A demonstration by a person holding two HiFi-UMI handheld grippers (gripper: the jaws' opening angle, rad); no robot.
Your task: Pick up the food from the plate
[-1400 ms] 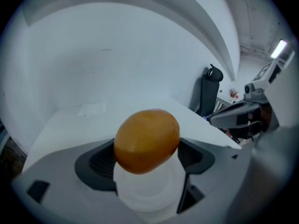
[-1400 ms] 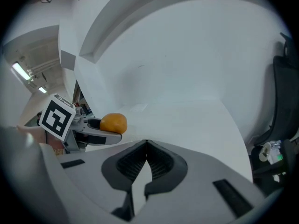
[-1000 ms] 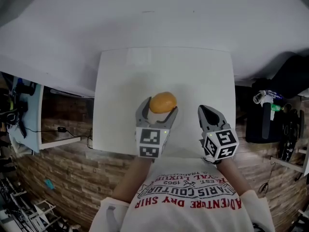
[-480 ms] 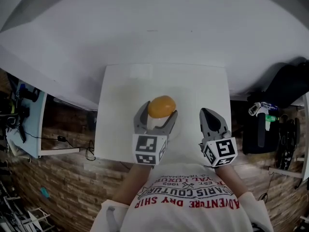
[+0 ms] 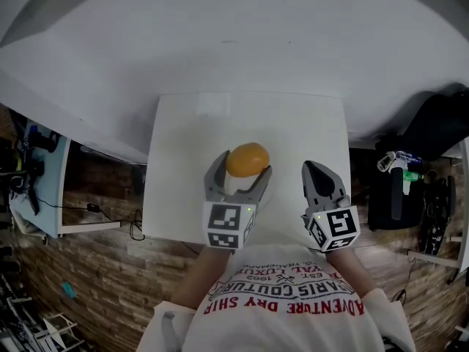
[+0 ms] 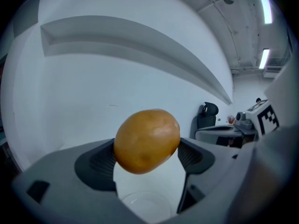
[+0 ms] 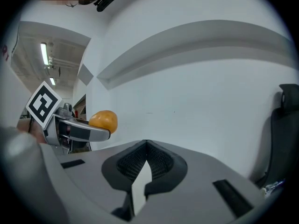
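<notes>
An orange-brown, egg-shaped piece of food (image 5: 247,159) (image 6: 146,140) is pinched between the pads of my left gripper (image 5: 241,165) (image 6: 148,155), held above the white table (image 5: 183,152). Under it, low in the left gripper view, lies a clear round plate (image 6: 145,204), partly hidden by the jaws. My right gripper (image 5: 319,173) (image 7: 145,148) hovers to the right of the food with its jaws together and nothing between them. From the right gripper view the food (image 7: 103,121) shows at the left in the other gripper.
The small white table stands against a white wall (image 5: 242,42). Brick-pattern floor (image 5: 95,270) lies on either side. A shelf with clutter (image 5: 33,167) stands at the left, and dark gear with a bottle (image 5: 407,182) at the right. The person's printed shirt (image 5: 286,299) fills the bottom.
Both grippers hold nearly the same places; the food in the left gripper has shifted slightly. The head view has tilted, so the table sits lower in the frame.
</notes>
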